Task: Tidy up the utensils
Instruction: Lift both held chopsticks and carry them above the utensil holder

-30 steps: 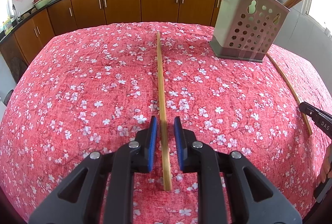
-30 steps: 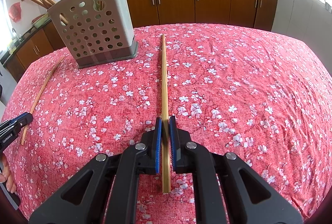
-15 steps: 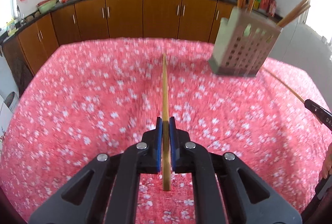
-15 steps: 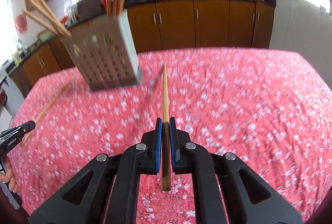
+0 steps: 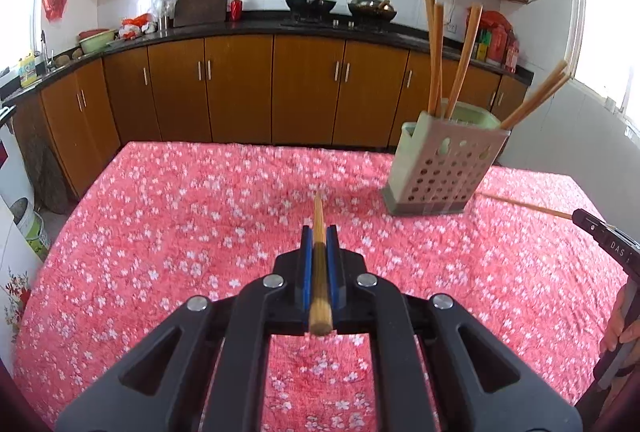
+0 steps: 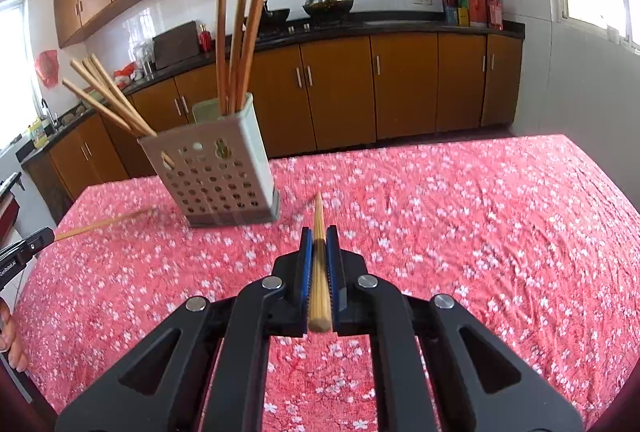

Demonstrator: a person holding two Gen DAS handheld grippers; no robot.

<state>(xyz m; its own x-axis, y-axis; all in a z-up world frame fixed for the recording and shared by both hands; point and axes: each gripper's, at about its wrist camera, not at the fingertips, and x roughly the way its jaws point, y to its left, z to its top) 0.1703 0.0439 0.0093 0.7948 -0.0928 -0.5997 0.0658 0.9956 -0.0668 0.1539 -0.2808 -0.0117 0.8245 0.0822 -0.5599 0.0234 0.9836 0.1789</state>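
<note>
- The worktop is spread with a red cloth printed with small white blossoms; behind it runs a row of brown kitchen cabinets under a dark counter carrying pans and bottles.
- A pale perforated utensil holder stands upright on the cloth at the far side; seen from the right wrist it sits left of centre. Several wooden chopsticks stand in it, some upright, some leaning out over one corner.
- The left gripper has its jaws clamped on a single chopstick, which lies along the blue pads with its tip pointing forward, raised clear of the cloth.
- The right gripper likewise has its jaws closed tight on a second chopstick, held lengthwise and off the cloth, its tip near the holder's base corner in this view.
- Each wrist view shows the other gripper at the frame edge, with its chopstick sticking out over the cloth, and part of a hand below.
</note>
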